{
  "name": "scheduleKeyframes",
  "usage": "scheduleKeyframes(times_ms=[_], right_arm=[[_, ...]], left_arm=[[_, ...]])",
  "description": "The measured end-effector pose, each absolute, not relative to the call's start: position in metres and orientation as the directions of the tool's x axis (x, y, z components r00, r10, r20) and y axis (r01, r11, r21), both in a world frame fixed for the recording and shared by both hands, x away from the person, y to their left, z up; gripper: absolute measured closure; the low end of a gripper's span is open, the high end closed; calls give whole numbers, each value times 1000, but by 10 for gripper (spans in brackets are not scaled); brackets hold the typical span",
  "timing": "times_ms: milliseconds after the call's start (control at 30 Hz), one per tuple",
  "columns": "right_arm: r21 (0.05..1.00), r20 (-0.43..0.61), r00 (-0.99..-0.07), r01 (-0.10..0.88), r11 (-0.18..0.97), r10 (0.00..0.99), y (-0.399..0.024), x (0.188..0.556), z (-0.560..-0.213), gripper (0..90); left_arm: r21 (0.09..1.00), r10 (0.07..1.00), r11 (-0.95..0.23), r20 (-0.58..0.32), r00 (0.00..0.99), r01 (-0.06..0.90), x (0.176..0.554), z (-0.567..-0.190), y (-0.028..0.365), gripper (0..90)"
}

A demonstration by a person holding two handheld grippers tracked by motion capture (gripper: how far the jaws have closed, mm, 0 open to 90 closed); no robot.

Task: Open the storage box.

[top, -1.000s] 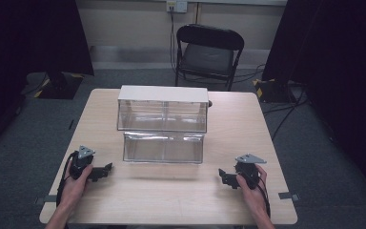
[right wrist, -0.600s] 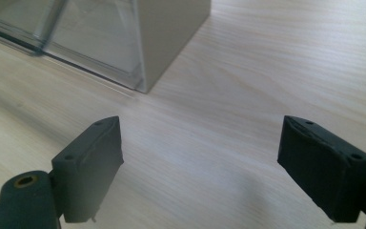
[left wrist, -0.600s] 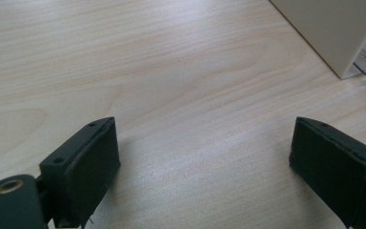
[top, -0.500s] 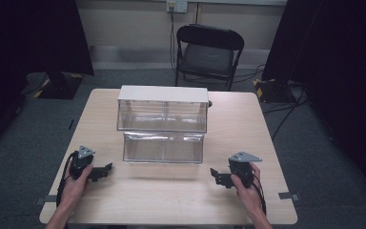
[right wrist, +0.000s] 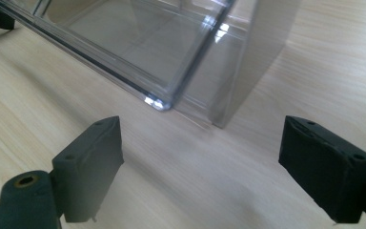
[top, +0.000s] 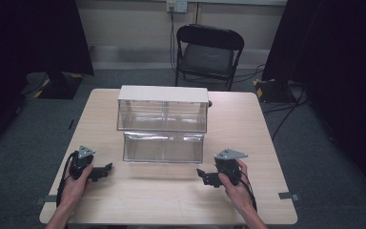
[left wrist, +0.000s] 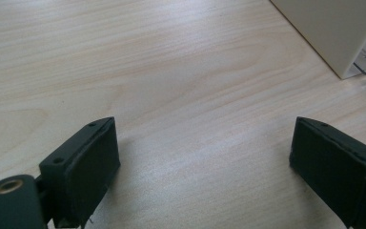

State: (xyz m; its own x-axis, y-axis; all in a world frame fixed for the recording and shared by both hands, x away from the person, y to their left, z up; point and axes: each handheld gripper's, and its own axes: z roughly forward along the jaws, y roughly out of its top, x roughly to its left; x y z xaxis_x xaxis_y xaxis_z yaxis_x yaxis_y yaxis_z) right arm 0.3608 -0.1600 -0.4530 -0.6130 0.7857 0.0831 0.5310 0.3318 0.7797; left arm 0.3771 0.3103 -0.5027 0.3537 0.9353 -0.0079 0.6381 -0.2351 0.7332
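Note:
A clear plastic cabinet with a white top stands mid-table. Its clear drawer is pulled out toward me and looks empty. My left gripper lies low over the table, left of the drawer, jaws wide open over bare wood; the cabinet's white corner shows at the upper right. My right gripper sits just in front of the drawer's right corner, also open with nothing between its jaws. The drawer's rounded corner lies close ahead of it.
The wooden table has bare room on both sides of the cabinet and along the front edge. A black folding chair stands behind the table. Cables run over the grey floor at the right.
My right gripper has slid left along the table toward the drawer's front right corner. The left gripper has stayed put.

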Motion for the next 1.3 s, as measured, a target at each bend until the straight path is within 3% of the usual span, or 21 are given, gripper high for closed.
scheduleKeyframes(times_ms=[400,1300], right_arm=[[767,115,-623,550,329,774,-134,383,-460,141],[791,142,-633,534,297,761,-129,383,-464,135]], left_arm=[[733,935,-235,-8,354,638,377,-503,310,90],[733,935,-235,-8,354,638,377,-503,310,91]])
